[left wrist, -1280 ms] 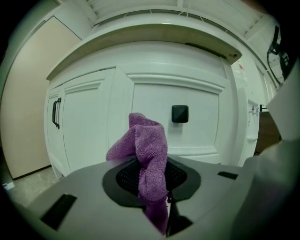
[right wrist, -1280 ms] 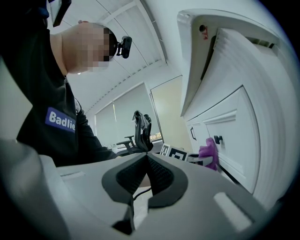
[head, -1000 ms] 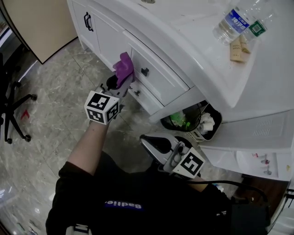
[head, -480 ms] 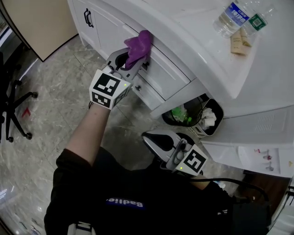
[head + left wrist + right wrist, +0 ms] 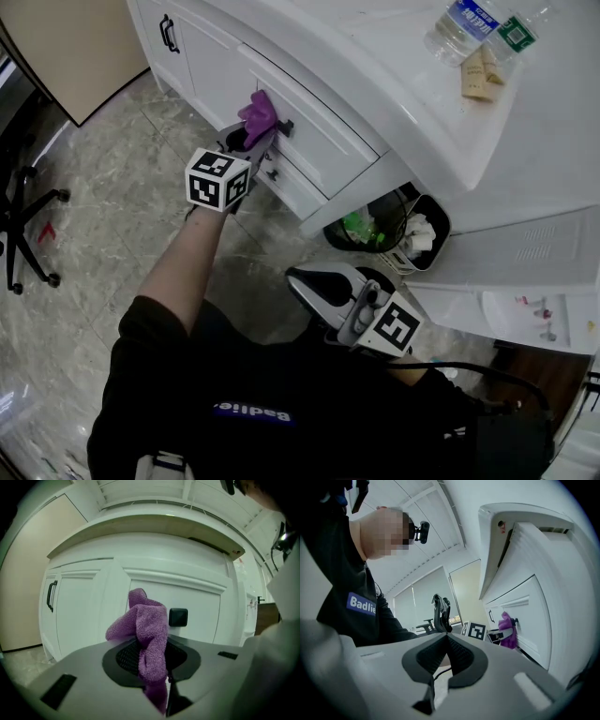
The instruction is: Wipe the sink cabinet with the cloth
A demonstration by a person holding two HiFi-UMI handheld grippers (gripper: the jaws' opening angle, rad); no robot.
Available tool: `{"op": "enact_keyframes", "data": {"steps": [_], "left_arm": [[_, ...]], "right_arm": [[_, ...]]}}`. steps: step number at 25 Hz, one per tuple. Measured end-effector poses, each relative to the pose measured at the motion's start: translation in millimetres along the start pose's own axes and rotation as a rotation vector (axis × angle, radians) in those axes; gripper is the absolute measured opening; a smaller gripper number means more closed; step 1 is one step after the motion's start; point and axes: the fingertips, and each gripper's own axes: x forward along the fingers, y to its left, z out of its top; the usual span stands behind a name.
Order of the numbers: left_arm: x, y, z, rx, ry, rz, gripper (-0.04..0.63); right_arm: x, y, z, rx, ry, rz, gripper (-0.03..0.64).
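**Cloth slides down to the drawer knob**

The left gripper [image 5: 249, 134], clamped on the purple cloth [image 5: 257, 112], has moved down the sink cabinet [image 5: 323, 155] front from the drawer's top edge to just beside the black knob [image 5: 285, 127]. The right gripper [image 5: 300, 281] stays low, pinched together and empty.

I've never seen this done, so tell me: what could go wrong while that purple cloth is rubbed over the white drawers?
The cloth sits right beside the black drawer knob, so it may snag there. The left tool pinches only a narrow fold, which might slip out under rubbing. With the cloth bunched up, the hard tool could scrape the white drawer front.
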Motion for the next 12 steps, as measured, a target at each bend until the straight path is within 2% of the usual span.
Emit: {"op": "enact_keyframes", "data": {"steps": [5,7,9,12], "left_arm": [[1,-13,-48,-0.005,0.089,-0.024,0.084],[-6,-24,-58,-0.015,0.1,-0.039,0.084],[-18,-35,-51,-0.034,0.068,-0.05,0.084],[-44,-56,-2,-0.054,-0.066,-0.082,0.084]], "right_arm": [[-3,-5,2,0.005,-0.009,-0.006,-0.003],[-3,-7,3,0.006,-0.013,-0.002,-0.003],[-3,-8,4,0.008,-0.018,0.0,-0.003],[-2,-12,6,0.012,-0.024,0.009,-0.003]]}}
